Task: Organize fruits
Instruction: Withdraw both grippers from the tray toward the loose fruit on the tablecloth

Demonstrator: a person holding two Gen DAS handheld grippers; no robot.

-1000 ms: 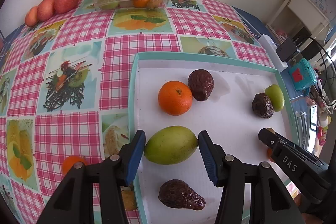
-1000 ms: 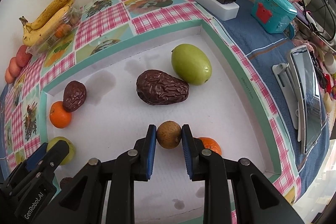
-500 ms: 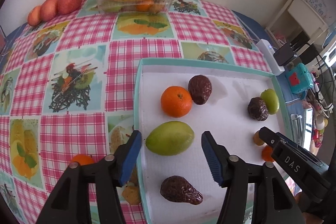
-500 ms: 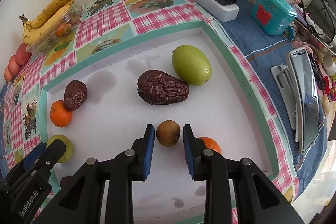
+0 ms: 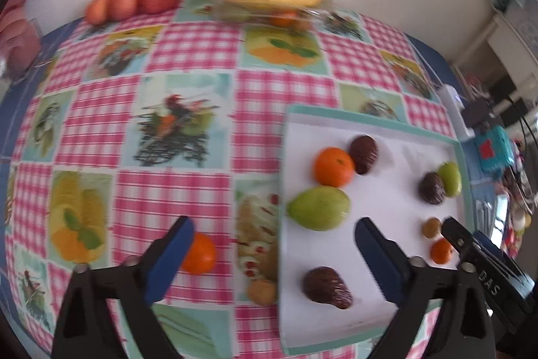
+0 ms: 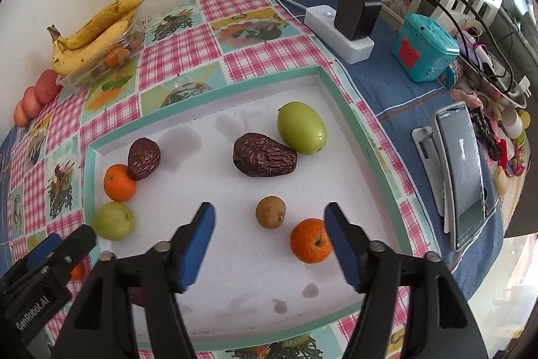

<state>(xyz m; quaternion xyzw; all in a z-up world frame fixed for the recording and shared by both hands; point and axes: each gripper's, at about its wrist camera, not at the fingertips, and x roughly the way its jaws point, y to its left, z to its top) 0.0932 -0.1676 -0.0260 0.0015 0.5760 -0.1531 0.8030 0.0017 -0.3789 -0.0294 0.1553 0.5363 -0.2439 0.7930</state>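
Both claws have let go and backed off since a second ago: the left gripper (image 5: 274, 253), jaws wide and empty, now swings off the white tray (image 5: 447, 142) toward a loose orange (image 5: 198, 253) just left of it, nearer than the equally wide right gripper (image 6: 269, 246).
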